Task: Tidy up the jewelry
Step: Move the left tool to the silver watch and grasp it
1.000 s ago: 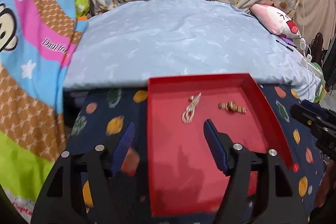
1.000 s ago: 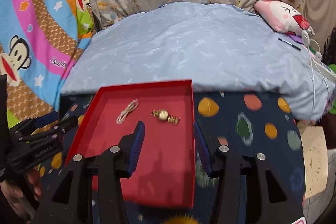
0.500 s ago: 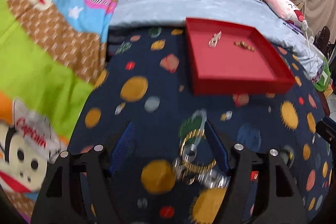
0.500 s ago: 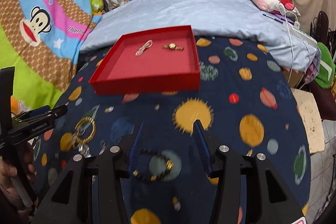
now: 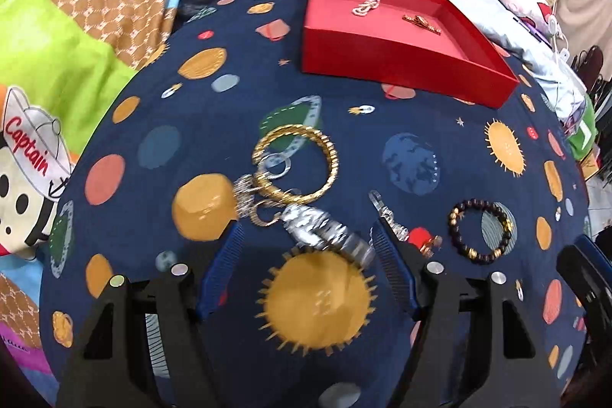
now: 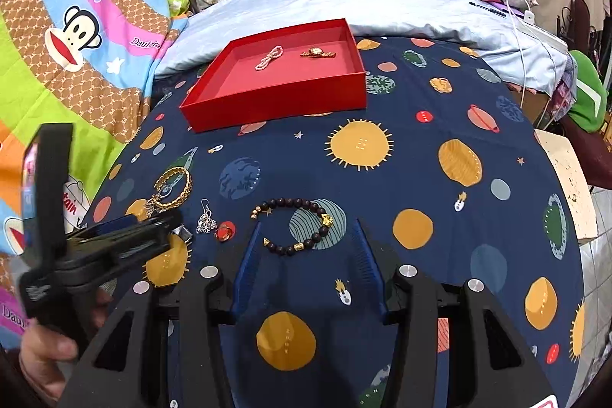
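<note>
One red tray (image 6: 275, 102); two gold bangles (image 5: 294, 163); one beaded bracelet (image 6: 294, 226).

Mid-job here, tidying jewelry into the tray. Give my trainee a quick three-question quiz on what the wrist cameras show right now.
1. How many pieces already lie in the red tray?
2. True or false: the right gripper is clamped on the dark bead bracelet.
3. Which piece lies nearest the left gripper?
A. gold bangle
B. silver watch
C. pearl strand

Key:
1. Two: the pearl strand and a gold watch.
2. False. Its blue fingers stand open on either side of the bracelet, which rests on the planet-print cloth.
3. B. The silver watch lies between the open fingers, not gripped.
</note>
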The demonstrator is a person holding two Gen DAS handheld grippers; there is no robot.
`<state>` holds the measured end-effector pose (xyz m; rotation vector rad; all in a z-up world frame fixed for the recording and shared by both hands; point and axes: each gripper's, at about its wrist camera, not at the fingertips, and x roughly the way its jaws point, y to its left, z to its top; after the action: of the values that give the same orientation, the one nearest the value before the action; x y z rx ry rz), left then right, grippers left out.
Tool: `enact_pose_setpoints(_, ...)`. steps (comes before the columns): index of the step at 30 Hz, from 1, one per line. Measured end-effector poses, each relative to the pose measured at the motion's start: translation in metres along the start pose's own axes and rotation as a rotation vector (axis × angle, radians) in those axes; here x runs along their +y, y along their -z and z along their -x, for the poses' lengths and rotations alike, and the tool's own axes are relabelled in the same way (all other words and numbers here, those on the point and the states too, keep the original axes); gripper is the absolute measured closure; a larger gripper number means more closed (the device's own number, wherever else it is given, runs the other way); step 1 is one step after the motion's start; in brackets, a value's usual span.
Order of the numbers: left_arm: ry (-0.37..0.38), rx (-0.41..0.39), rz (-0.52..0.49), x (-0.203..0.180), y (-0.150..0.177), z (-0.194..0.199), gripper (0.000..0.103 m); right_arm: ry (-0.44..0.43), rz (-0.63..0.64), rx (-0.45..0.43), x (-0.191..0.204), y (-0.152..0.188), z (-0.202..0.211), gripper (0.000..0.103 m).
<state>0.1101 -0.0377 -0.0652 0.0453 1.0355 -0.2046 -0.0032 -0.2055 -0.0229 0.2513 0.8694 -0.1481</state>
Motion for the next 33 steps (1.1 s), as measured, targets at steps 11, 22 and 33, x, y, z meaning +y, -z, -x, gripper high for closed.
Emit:
enact_pose_setpoints(11, -0.059, 0.027, -0.004, 0.028, 0.013, -0.010, 0.037, -0.036, 0.002, 0.033, 0.005, 0.006, -0.008, 0.055)
enact_pose_setpoints(22, 0.022, 0.019, -0.022, 0.037, 0.011, -0.004, 0.065, -0.057, 0.020, 0.061, 0.018, 0.009, -0.020, 0.055)
enact_pose_setpoints(33, 0.144, 0.047, -0.009, 0.032, 0.014, 0.002, 0.087, -0.062, 0.011, 0.072, 0.016, 0.010, -0.025, 0.055)
